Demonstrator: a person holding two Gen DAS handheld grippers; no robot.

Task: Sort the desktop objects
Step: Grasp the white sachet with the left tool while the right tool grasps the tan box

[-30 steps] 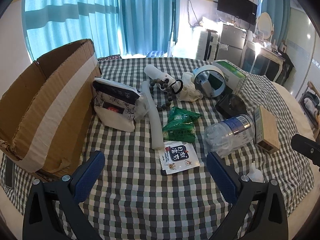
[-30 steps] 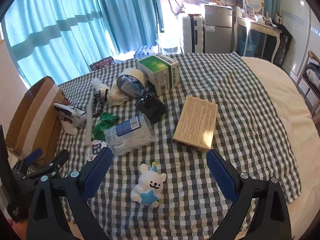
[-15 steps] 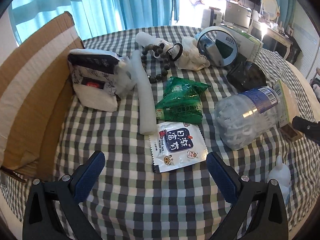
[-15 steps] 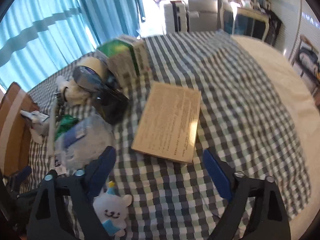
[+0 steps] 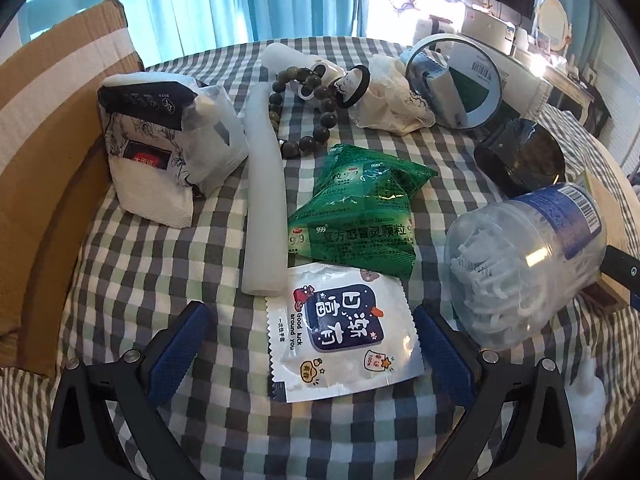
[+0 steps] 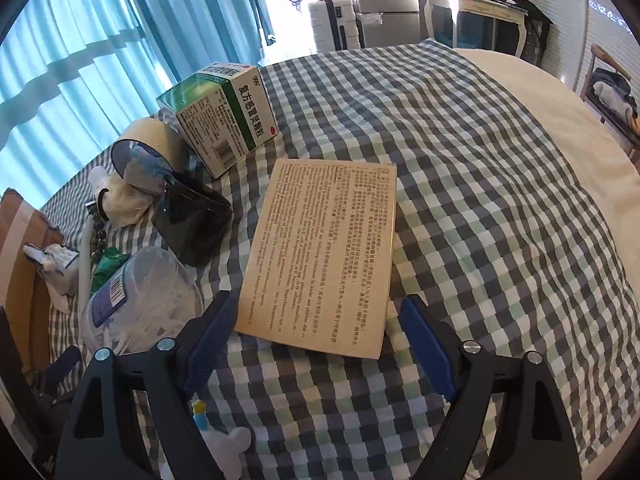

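Desktop objects are seen scattered on a checked cloth (image 5: 132, 264), listed left to right in the left wrist view: a cardboard box (image 5: 48, 128) with a white tape stripe at the left edge; a tissue pack (image 5: 148, 136) with black-and-white floral print, leaning near the box, with a small clear bag against its right side; a long white foam tube (image 5: 264, 184) laid lengthwise; a dark bead bracelet (image 5: 308, 120) beyond the tube, draped toward a small white bottle; a crumpled green sachet (image 5: 360, 208) with white print, its near corner overlapping a flat white sachet (image 5: 344, 336) with a dark blue label. Further right a round mirror (image 5: 456, 80) is propped on edge, a dark lens-like piece (image 5: 524, 156) is seen below it, and a clear jar (image 5: 524, 260) of white floss picks lies on its side, blue label at its far end. The left gripper (image 5: 312, 344) is held with jaws wide apart, straddling the white sachet, pads not touching it. In the right wrist view a green-and-white medicine box (image 6: 224, 112) stands beside the mirror, and a flat tan box (image 6: 324, 256) covered in small black print lies flat. The right gripper (image 6: 316, 336) is seen with jaws opening, the near end of the tan box between them, no pad contact visible. A white plush toy (image 6: 224, 440) is partly hidden under the left finger.
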